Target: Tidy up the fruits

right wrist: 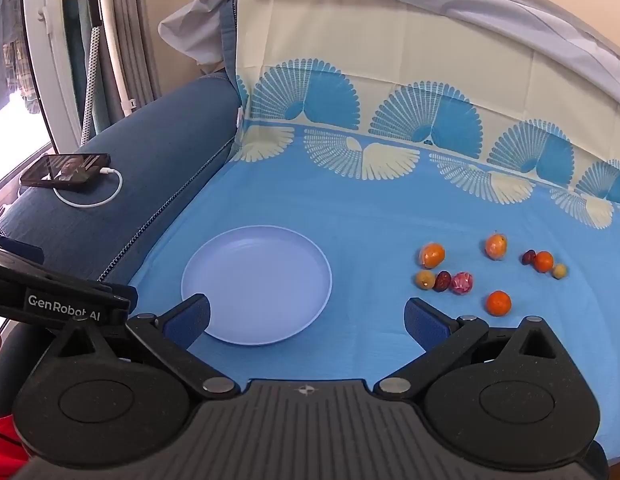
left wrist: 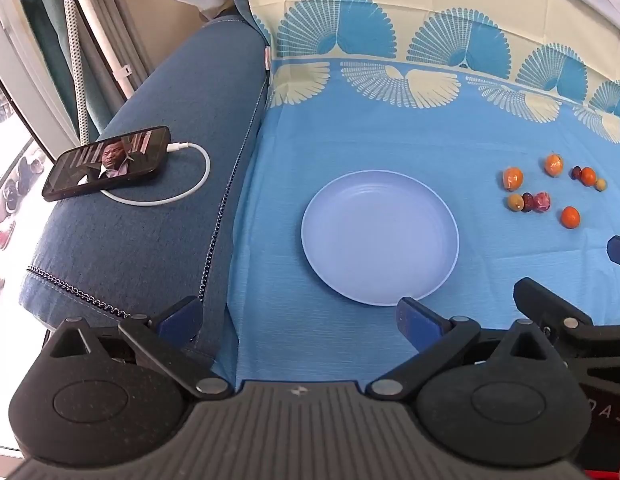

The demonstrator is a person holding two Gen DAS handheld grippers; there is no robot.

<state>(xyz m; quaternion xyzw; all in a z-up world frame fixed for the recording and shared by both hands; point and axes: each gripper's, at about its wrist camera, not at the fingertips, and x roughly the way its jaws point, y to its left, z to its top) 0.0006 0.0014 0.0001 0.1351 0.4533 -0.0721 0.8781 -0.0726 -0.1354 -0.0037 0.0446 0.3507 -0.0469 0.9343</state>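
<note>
An empty pale blue plate (left wrist: 380,242) lies on the blue cloth; it also shows in the right wrist view (right wrist: 257,284). Several small fruits lie loose to its right: orange ones (right wrist: 499,303) (right wrist: 432,255) (right wrist: 496,245) (right wrist: 544,261), dark red ones (right wrist: 443,281), a pink wrapped one (right wrist: 462,283) and yellowish ones (right wrist: 425,279). They also show in the left wrist view, such as the orange fruit (left wrist: 570,217). My left gripper (left wrist: 300,322) is open and empty, near the plate's front left edge. My right gripper (right wrist: 308,322) is open and empty, in front of the plate and fruits.
A phone (left wrist: 107,163) with a white charging cable (left wrist: 190,184) lies on the blue sofa arm (left wrist: 150,232) at the left. The patterned cloth (right wrist: 390,200) runs up the backrest behind. A window and curtains stand at far left.
</note>
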